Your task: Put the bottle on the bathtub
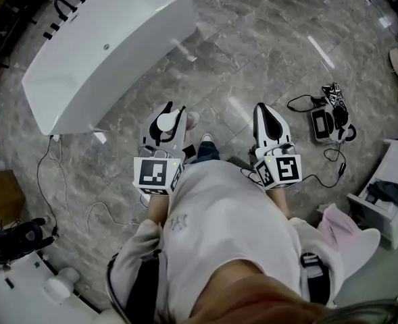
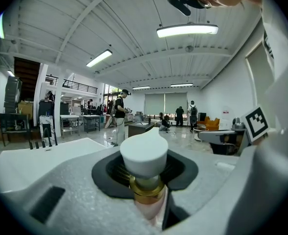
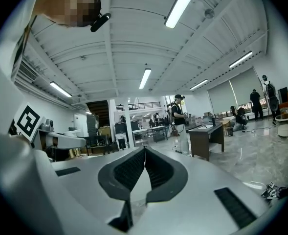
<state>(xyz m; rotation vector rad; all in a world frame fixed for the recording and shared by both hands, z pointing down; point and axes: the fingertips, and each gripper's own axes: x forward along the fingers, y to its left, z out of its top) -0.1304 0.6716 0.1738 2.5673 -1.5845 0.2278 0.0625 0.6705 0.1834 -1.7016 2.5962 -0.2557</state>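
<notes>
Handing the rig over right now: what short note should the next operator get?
Left gripper: shut on the bottle, white cap showing between the pads.
Right gripper: shut, empty.
Bathtub: on the floor, ahead and to the left, not yet reached.
Done: bottle in hand.
Left: carry it over, set it on the bathtub, release.

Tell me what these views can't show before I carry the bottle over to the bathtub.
- Bottle: the left gripper view shows only its white cap and gold collar; the left gripper clamped on it hides the body and any label.
- Bathtub: the head view's top edge cuts off its far end, and the fittings there are too small to identify.
- Floor directly below: hidden by the person's torso in the head view.
</notes>
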